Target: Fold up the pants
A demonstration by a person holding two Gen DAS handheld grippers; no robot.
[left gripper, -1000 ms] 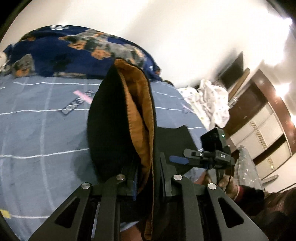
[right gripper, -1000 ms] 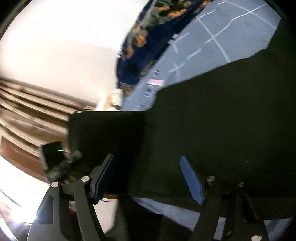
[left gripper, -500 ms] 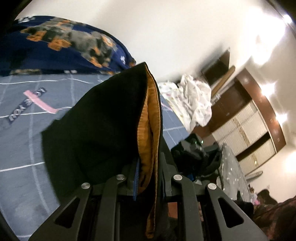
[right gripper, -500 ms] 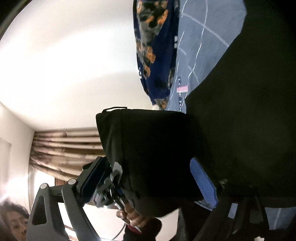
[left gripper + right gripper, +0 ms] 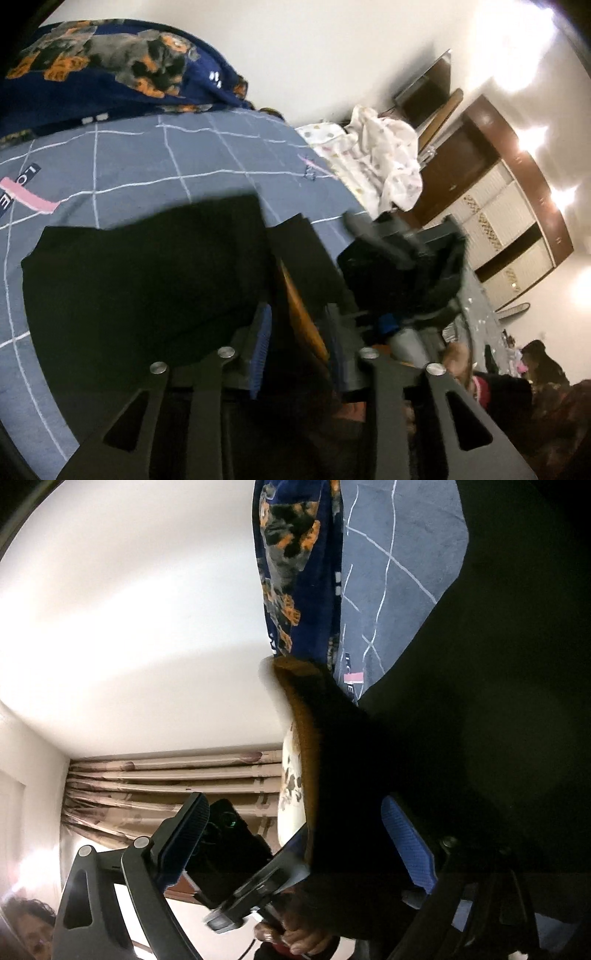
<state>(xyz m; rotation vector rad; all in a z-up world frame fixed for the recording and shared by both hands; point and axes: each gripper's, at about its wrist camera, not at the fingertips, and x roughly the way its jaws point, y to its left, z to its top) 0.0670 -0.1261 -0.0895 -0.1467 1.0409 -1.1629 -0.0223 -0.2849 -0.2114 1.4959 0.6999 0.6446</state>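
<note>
Both grippers letting go of the black pants on the bed

The black pants [image 5: 147,280] lie on the grey checked bedspread [image 5: 192,155], orange lining showing. The left gripper [image 5: 299,343] has just been opening, fabric loose between its pads; the right gripper [image 5: 295,849], jaws just spread wide, straddles the folded edge beside it.

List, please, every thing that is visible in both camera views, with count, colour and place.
pants: one, black with orange lining, on the bed sheet
bed sheet: one, grey-blue with white lines, under the pants
blanket: one, navy with orange-grey print, by the wall
crumpled cloth: one, white, bed's far corner
wardrobe: one, brown and white, beyond the bed
curtain: one, beige-brown, hanging in the background
left claw: one, black with blue pads, just opening, pants edge between
right claw: one, same colours, just opened wide, gripping nothing
</note>
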